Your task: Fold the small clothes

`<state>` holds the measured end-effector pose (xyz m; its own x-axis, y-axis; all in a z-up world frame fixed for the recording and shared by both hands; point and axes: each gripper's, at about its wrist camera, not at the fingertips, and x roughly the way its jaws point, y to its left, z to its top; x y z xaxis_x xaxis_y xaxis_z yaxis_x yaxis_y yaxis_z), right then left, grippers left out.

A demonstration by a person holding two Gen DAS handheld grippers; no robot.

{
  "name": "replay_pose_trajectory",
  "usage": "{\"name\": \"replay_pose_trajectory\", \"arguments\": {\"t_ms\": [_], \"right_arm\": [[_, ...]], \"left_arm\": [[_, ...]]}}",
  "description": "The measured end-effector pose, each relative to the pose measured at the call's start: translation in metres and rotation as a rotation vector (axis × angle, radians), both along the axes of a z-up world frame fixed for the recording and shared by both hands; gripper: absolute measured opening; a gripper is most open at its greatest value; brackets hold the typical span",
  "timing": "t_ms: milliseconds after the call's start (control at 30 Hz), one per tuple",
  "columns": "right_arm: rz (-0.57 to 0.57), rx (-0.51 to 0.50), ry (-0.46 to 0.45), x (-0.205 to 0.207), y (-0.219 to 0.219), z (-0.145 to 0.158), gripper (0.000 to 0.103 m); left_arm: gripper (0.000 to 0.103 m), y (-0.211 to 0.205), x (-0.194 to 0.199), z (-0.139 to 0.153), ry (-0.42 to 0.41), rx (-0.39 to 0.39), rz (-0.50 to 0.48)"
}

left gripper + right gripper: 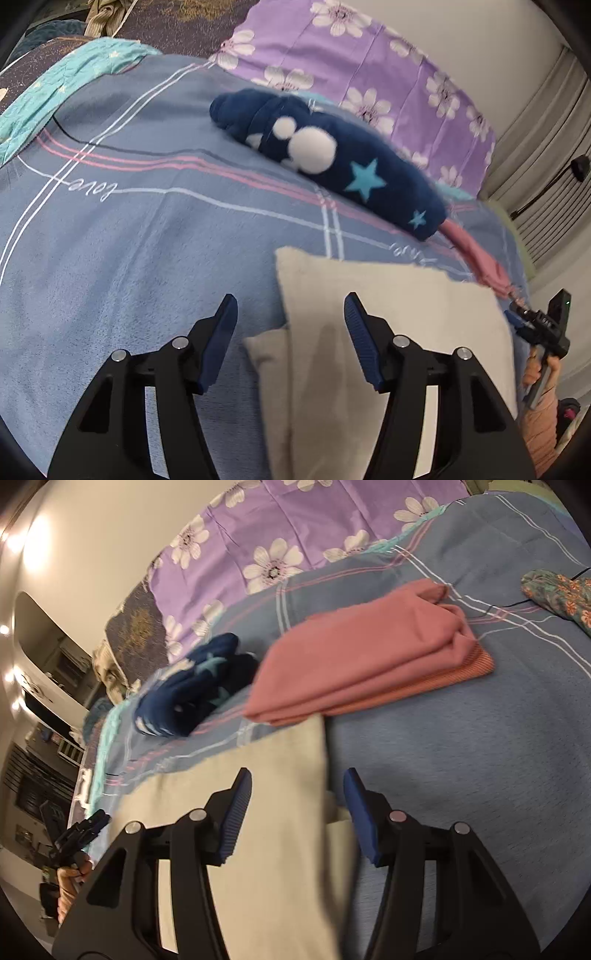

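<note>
A beige garment (388, 314) lies flat on the blue bedspread (129, 258), partly folded, with a second layer showing at its left edge. My left gripper (291, 321) is open and empty above its left edge. In the right wrist view the same beige garment (258, 775) lies under my right gripper (297, 797), which is open and empty over its right edge. The right gripper also shows at the far right of the left wrist view (517, 317), and the left gripper at the lower left of the right wrist view (99, 819).
A dark blue fleece garment (332, 155) with stars lies bunched beyond the beige one. A folded pink garment (362, 653) lies to its right. A floral patterned cloth (557, 594) is at the far right. A purple flowered pillow (351, 66) lines the back.
</note>
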<state>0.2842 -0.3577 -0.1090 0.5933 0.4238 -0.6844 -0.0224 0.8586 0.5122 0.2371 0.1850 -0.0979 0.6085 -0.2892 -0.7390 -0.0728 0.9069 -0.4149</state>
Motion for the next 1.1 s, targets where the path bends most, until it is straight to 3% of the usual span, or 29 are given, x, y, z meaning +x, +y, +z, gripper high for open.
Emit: {"name": "replay_pose_trajectory", "arguments": {"t_ms": [100,133,167,200,233,333,400,467,500,567,667,733,967,1033,1100], "right_arm": [[0.041,0.009,0.011,0.011,0.005,-0.004,0.054],[0.057,-0.005,0.012,0.016,0.009,-0.005,0.051],[0.059,-0.022,0.013,0.021,0.012,-0.005,0.044],[0.063,-0.034,0.021,0.024,0.015,-0.006,0.013],[0.052,-0.037,0.015,0.023,0.016,-0.002,0.003],[0.079,0.003,-0.121,0.004,0.02,0.023,0.002],[0.086,-0.032,-0.178,-0.004,0.023,0.035,0.004],[0.061,-0.105,-0.131,0.003,0.025,0.03,0.027],[0.041,-0.122,-0.089,0.005,0.024,0.024,0.044],[0.004,-0.103,-0.042,-0.002,0.015,0.015,0.039],[0.008,-0.099,-0.054,-0.034,0.0,0.013,0.039],[0.009,-0.1,-0.053,-0.065,-0.013,0.01,0.039],[0.028,-0.029,-0.037,-0.176,-0.04,-0.005,0.033],[0.036,-0.013,-0.032,-0.203,-0.041,-0.008,0.033],[0.039,-0.002,-0.032,-0.224,-0.041,-0.01,0.033]], "left_arm": [[0.06,-0.001,0.012,-0.011,0.026,-0.015,-0.027],[0.052,-0.003,0.015,-0.011,0.013,-0.003,-0.033],[0.032,-0.006,0.017,-0.01,-0.003,0.001,-0.046],[0.003,-0.009,0.021,-0.009,-0.006,-0.021,-0.073],[0.001,-0.01,0.02,-0.003,-0.023,-0.017,-0.055],[0.001,-0.016,0.0,0.026,-0.152,0.019,-0.054],[0.002,-0.016,-0.009,0.039,-0.198,0.046,-0.05],[0.007,-0.019,-0.007,0.04,-0.197,0.133,-0.027],[0.017,-0.02,-0.004,0.034,-0.156,0.193,0.0],[0.027,-0.02,-0.006,0.024,-0.088,0.205,0.021],[0.042,-0.031,-0.031,0.032,-0.102,0.249,0.012],[0.045,-0.052,-0.055,0.042,-0.137,0.294,-0.047],[0.057,-0.151,-0.15,0.055,-0.194,0.321,-0.356],[0.059,-0.161,-0.175,0.052,-0.194,0.342,-0.355],[0.06,-0.15,-0.194,0.046,-0.155,0.32,-0.294]]}}
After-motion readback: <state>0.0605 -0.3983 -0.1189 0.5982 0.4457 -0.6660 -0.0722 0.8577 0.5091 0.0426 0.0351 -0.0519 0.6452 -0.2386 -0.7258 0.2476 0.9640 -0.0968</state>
